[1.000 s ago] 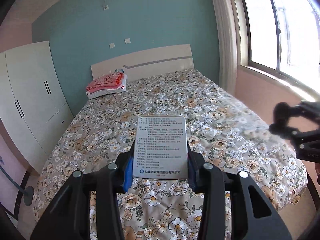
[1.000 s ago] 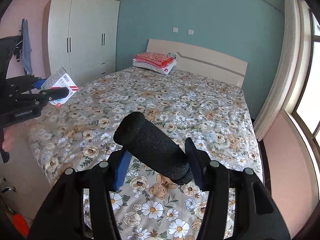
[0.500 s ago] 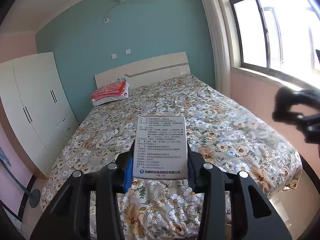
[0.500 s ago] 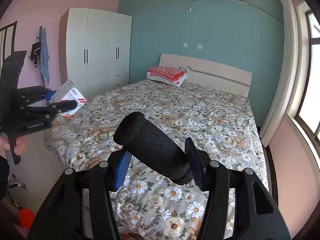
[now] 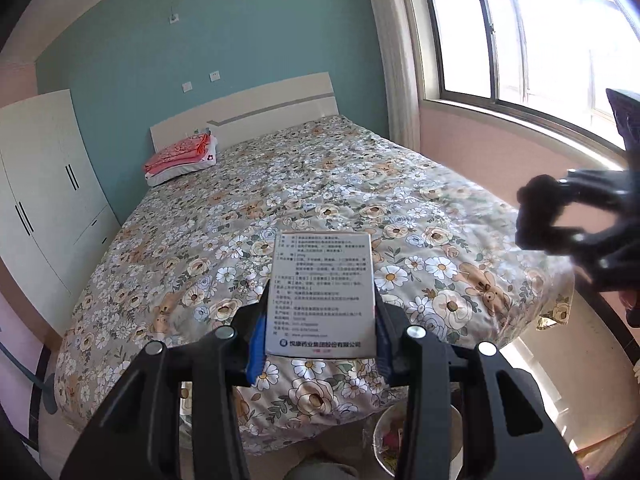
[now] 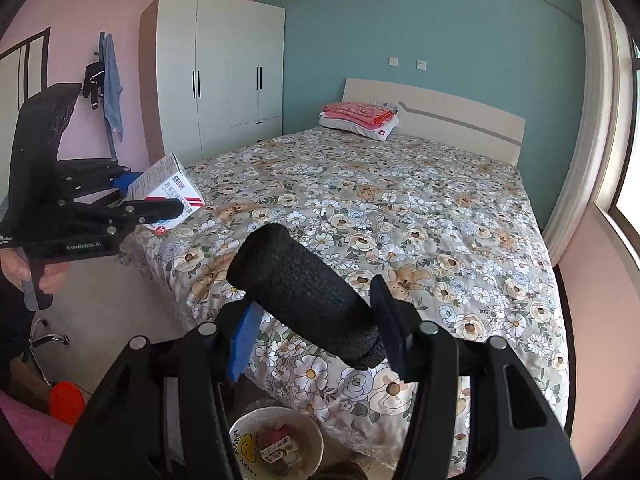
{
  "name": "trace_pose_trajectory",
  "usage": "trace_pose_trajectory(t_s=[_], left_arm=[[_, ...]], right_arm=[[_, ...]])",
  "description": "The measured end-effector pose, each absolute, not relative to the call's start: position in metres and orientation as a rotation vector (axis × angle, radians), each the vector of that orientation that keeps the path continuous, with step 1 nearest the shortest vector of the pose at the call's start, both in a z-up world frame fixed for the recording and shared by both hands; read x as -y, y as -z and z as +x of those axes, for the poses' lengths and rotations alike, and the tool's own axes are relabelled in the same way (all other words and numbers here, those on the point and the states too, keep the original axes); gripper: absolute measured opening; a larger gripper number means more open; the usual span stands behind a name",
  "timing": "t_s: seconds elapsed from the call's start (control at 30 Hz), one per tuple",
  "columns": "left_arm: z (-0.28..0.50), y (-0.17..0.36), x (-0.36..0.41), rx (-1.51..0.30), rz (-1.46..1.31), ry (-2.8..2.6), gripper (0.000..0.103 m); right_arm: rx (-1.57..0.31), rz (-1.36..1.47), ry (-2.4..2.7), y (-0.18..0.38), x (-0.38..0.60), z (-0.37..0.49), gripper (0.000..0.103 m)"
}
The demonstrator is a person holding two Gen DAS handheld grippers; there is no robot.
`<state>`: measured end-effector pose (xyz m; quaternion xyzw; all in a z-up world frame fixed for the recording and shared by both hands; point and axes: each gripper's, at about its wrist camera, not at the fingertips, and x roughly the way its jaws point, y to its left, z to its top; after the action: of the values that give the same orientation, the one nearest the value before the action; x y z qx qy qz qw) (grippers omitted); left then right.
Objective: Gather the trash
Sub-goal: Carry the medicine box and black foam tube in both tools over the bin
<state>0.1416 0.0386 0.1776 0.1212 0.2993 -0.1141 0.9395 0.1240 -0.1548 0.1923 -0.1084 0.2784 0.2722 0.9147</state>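
My left gripper is shut on a white medicine box with printed text, held upright above the foot of the bed. The same box shows from the side in the right wrist view, clamped in the left gripper. My right gripper is shut on a black foam cylinder lying slanted between its pads. That cylinder appears at the right edge of the left wrist view. A round trash bin with litter inside stands on the floor below both grippers, also seen as the bin.
A bed with a floral cover fills the middle. Folded red bedding on a pillow lies by the headboard. A white wardrobe stands at the left, a window at the right. A chair base and a red object are on the floor.
Both grippers have drawn back from the bed and sunk lower. The trash bin has come into view at the bottom of both views. Both grips are unchanged.
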Motion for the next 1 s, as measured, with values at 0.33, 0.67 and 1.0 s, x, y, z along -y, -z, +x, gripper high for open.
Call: trace_pose_trajectory(t_s=[0.33, 0.67, 1.0], left_arm=[[0.137, -0.079, -0.047, -0.785, 0.205, 0.324, 0.045], [0.137, 0.031, -0.037, -1.018, 0.128, 0.429, 0.044], [0.146, 0.15, -0.002, -1.287, 0.129, 0.478, 0.044]], right_arm=[[-0.722, -0.173, -0.601, -0.096, 0.154, 0.105, 0.054], [-0.927, -0.082, -0.587, 0.013, 0.169, 0.11, 0.054], [-1.177, 0.01, -0.549, 0.131, 0.17, 0.115, 0.054]])
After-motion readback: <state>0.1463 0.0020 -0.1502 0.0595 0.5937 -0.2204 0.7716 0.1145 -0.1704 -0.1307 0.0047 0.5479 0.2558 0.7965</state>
